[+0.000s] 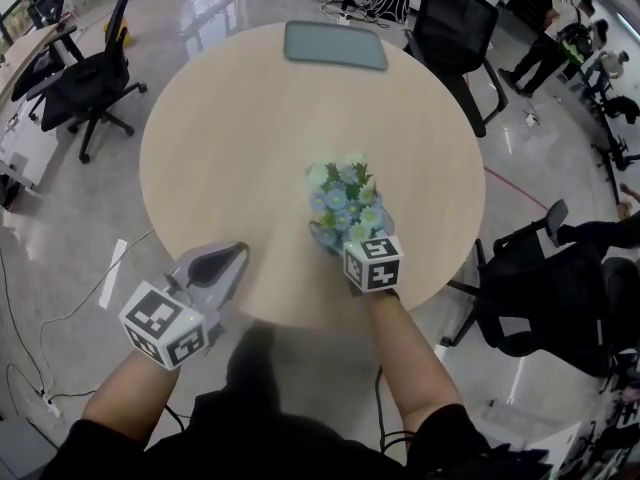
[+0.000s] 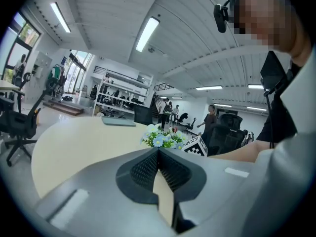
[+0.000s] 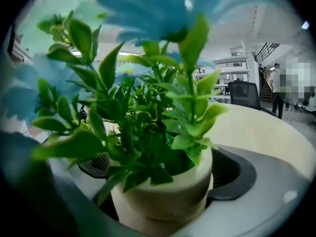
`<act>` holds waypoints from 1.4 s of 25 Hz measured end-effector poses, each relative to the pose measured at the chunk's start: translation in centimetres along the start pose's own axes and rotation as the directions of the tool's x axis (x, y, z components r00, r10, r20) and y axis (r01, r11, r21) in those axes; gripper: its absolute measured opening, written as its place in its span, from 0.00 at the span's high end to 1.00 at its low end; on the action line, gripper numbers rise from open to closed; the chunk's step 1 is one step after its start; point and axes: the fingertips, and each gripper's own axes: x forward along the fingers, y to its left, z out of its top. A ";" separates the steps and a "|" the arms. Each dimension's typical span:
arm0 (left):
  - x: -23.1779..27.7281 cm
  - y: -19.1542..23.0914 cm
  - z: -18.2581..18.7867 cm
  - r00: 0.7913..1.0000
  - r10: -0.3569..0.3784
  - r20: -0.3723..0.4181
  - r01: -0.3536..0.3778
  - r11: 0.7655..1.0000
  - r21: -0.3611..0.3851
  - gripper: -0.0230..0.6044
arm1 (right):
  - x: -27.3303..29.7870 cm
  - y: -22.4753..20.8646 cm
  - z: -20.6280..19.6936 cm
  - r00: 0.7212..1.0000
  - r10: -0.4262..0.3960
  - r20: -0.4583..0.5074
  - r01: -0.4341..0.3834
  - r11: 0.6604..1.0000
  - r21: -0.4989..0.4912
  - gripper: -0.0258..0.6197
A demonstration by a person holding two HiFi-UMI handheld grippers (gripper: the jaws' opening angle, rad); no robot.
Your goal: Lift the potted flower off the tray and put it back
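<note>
Looking down in the head view, the right gripper [image 1: 352,246] is holding the potted flower [image 1: 345,200] at the near side of the round table [image 1: 220,138], well apart from the tray [image 1: 335,45] at the far edge. The left gripper [image 1: 214,264] is hovering by the near rim. In the left gripper view, its jaws are pressing together on nothing. In the right gripper view, the jaws are clamping the cream pot [image 3: 170,194] on both sides. It is looking light, rigid and smooth, so the wall, not the soft leaves [image 3: 148,132], is probably the place to grip. Nothing is standing between pot and tray.
</note>
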 end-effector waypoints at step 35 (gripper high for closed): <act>6.4 10.9 11.0 0.997 -0.069 0.041 0.071 0.997 -0.037 0.97 | 3.0 -7.5 20.8 0.990 -0.111 0.088 0.112 0.994 -0.004 0.09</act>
